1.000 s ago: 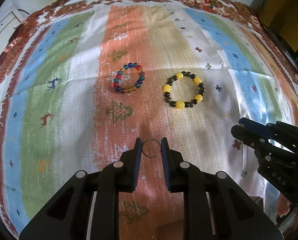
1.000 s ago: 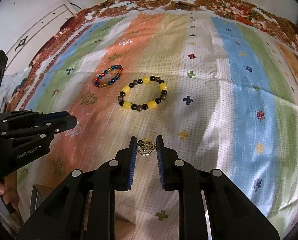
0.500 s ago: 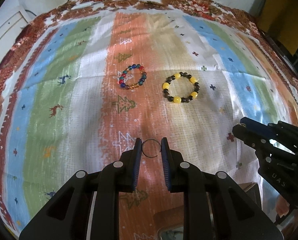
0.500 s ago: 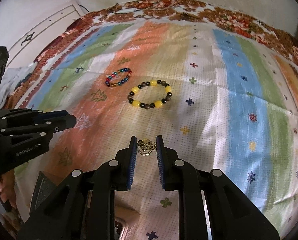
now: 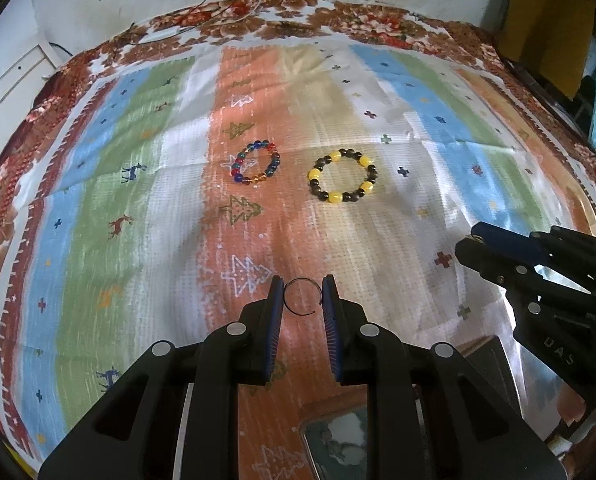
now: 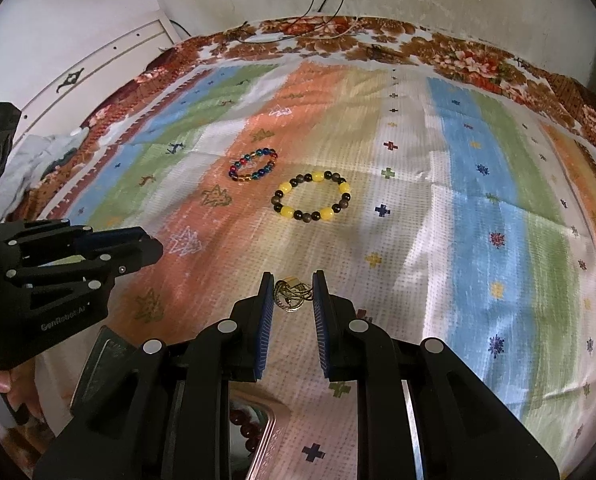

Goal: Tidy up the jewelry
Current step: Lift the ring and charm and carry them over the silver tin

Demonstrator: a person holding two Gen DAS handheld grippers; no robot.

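Note:
My left gripper (image 5: 302, 295) is shut on a thin open wire ring (image 5: 302, 280), held above the striped cloth (image 5: 97, 200). My right gripper (image 6: 293, 292) is shut on a small gold chain piece (image 6: 291, 297). A multicoloured bead bracelet (image 5: 255, 163) and a yellow-and-dark bead bracelet (image 5: 342, 178) lie side by side on the cloth, far ahead of both grippers. They also show in the right wrist view, the multicoloured one (image 6: 252, 165) and the yellow one (image 6: 312, 196). The right gripper shows at the right edge (image 5: 474, 244) of the left view.
A box with a mirrored lid (image 5: 338, 444) lies below the grippers at the near edge; it holds dark red beads (image 6: 249, 428). A white wall (image 6: 97, 8) stands beyond the cloth. A dark yellow object (image 5: 546, 12) stands at the far right.
Both grippers have drawn back and risen from the bracelets, which look smaller and farther. The box at the near edge has come into view. Each grip is unchanged.

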